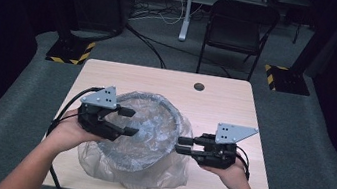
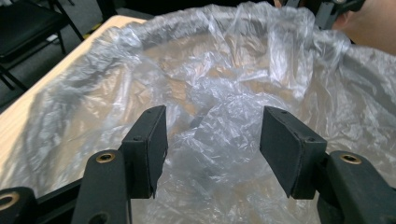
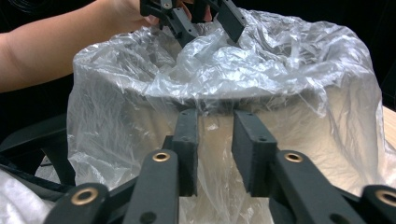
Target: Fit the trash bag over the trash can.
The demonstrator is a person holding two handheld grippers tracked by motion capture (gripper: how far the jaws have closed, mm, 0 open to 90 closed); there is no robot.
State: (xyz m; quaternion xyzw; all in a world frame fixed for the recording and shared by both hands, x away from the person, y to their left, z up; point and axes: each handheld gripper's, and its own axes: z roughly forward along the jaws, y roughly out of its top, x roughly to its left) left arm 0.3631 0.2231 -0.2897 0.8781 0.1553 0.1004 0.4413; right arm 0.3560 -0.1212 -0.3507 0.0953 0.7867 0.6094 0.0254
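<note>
High view had the right claw (image 1: pixel 179 144), jaws narrow around a fold of plastic liner (image 1: pixel 165 167) on the bin (image 1: pixel 178 121) near the desk's (image 1: pixel 237 97) front edge; left claw (image 1: pixel 128 121) gaped above the rim. A hard tug could tear the film.

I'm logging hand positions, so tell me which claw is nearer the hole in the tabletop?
Right. The right claw sits at the bin's right side, below the hole; the left claw hangs over the bin's left rim, farther away.
</note>
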